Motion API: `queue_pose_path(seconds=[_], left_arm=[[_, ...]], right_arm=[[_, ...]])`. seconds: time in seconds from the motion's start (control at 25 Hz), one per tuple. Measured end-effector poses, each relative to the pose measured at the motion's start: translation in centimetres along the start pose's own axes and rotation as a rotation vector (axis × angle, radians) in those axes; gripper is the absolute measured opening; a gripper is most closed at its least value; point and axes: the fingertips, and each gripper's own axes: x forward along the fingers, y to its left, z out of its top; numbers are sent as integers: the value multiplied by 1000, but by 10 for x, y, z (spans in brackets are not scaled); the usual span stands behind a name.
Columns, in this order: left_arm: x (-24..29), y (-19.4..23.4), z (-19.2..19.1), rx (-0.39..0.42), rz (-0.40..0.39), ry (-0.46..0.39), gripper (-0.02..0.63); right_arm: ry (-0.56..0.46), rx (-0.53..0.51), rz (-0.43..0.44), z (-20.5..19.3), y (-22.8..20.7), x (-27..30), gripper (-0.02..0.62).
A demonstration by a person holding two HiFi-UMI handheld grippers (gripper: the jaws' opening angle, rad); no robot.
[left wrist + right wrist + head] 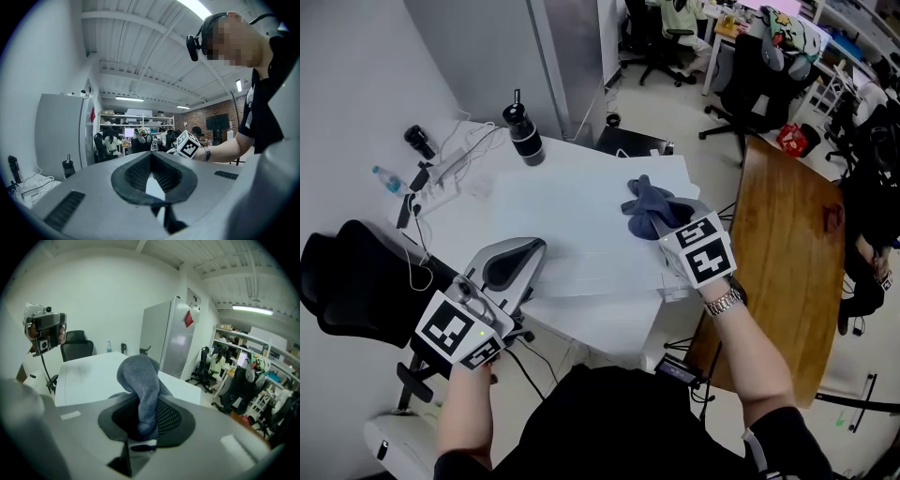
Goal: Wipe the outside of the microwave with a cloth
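Cloth in the right tongs, over the right part of the microwave top

At the left, the left gripper [517,258] is at the front left corner of the microwave [572,244], pointing level over its top; its jaws stand a little apart and nothing is between them. The flat white top of the microwave has its long axis from left to right in the head view, and most of it is bare. At the right, the right gripper [664,225] has its jaws closed on the grey-blue cloth [652,208], which bunches up out of them over the right rear part of the top; I cannot tell whether it touches the top. The unwiped surface lies to the left of the cloth, so I judge the next stroke belongs to the right hand.
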Motion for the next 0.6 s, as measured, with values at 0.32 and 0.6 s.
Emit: queue_pose_path(seconds=[0.32,0.6], left_arm=[[26,-21,4,15,-14,14,5],[47,-39,2,15,-20,26,5]], right_arm=[[-13,23,-35,-17,-37,-18,84],[-42,47,-61,-32,-66,-31,84]])
